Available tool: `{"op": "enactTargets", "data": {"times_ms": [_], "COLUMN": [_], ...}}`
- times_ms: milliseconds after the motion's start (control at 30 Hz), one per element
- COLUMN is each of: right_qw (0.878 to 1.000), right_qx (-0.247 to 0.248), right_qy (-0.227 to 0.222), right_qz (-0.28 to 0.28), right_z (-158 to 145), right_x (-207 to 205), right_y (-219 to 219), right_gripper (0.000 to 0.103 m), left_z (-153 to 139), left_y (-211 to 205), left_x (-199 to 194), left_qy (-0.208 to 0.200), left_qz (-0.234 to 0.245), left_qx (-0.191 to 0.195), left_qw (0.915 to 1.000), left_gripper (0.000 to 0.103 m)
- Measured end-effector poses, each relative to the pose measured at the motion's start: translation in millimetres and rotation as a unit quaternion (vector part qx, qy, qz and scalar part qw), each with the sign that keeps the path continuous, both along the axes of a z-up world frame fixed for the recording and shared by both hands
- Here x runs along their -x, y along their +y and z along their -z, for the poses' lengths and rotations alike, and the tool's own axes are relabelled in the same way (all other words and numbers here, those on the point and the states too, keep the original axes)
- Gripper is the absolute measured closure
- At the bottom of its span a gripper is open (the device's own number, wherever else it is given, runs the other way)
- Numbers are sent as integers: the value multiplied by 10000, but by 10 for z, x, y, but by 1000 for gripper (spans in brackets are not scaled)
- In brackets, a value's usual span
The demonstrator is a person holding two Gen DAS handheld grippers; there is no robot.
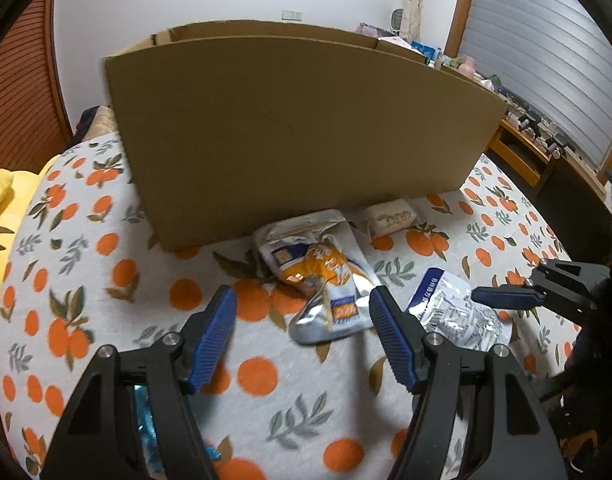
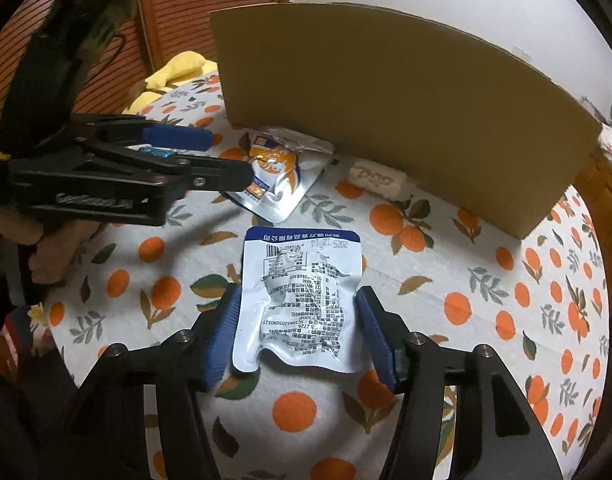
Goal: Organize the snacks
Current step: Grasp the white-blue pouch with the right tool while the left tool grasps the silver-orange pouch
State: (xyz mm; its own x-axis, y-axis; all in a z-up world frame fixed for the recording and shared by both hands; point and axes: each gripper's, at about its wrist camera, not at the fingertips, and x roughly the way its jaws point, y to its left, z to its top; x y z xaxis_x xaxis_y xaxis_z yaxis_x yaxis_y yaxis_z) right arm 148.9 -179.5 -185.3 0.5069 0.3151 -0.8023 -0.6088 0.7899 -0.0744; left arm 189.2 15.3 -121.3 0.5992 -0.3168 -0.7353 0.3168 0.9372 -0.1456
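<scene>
A large cardboard box (image 1: 306,128) stands at the back of the orange-print cloth (image 1: 105,280); it also shows in the right wrist view (image 2: 406,112). An orange and silver snack bag (image 1: 326,276) lies in front of it, also seen from the right (image 2: 273,176). A small cream packet (image 1: 390,218) lies by the box's base, seen from the right too (image 2: 378,178). A white and blue pouch (image 2: 301,300) lies between my right gripper's open fingers; it also shows from the left (image 1: 454,308). My left gripper (image 1: 301,300) is open, just before the orange bag. My right gripper (image 2: 297,300) is open around the pouch.
A yellow cushion (image 1: 5,208) lies at the left edge of the bed. A wooden shelf (image 1: 522,152) with small items stands to the right behind the box. A blue wrapper (image 1: 145,424) shows under my left gripper.
</scene>
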Motion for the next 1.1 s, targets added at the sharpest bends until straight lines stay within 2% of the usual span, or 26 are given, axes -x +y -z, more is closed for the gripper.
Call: {"op": "enactTargets", "data": {"times_ms": [367,533,633,767,833,900,1100], "right_qw": [9995,9994,9993,9993,9993,9993,9992], "right_qx": [-73,-130,-125,-128,-130,-136,-139], "right_qy": [-71,-134,-160,-160,-160,-158,-154], "right_qz": [284,308,309,309,314,321,331], "right_z": [-17,-14,-10,-13,-15,-18,-6], "right_x": [13,37,47,51,58,66,45], "right_y": [-217,-240,-225,-231,-236,-240,-225], "right_gripper": [43,42,42,42,42,42,42], "left_z": [57,74,83,75,68,65,19], "left_y": [-173,-291,-330,-303,-267,-239,-215], "left_x": [-233,-258,-248,-235,-228,-194,-29], "left_qy": [182,95,65,20,51,38,-112], "left_qz": [-38,-4,31,59,110,177,212], "left_qx": [-168,-476,-619,-583,-505,-474,-489], "left_qw": [9997,9988,9981,9983,9986,9987,9985], "left_gripper": [34,34,40,58,59,65,68]}}
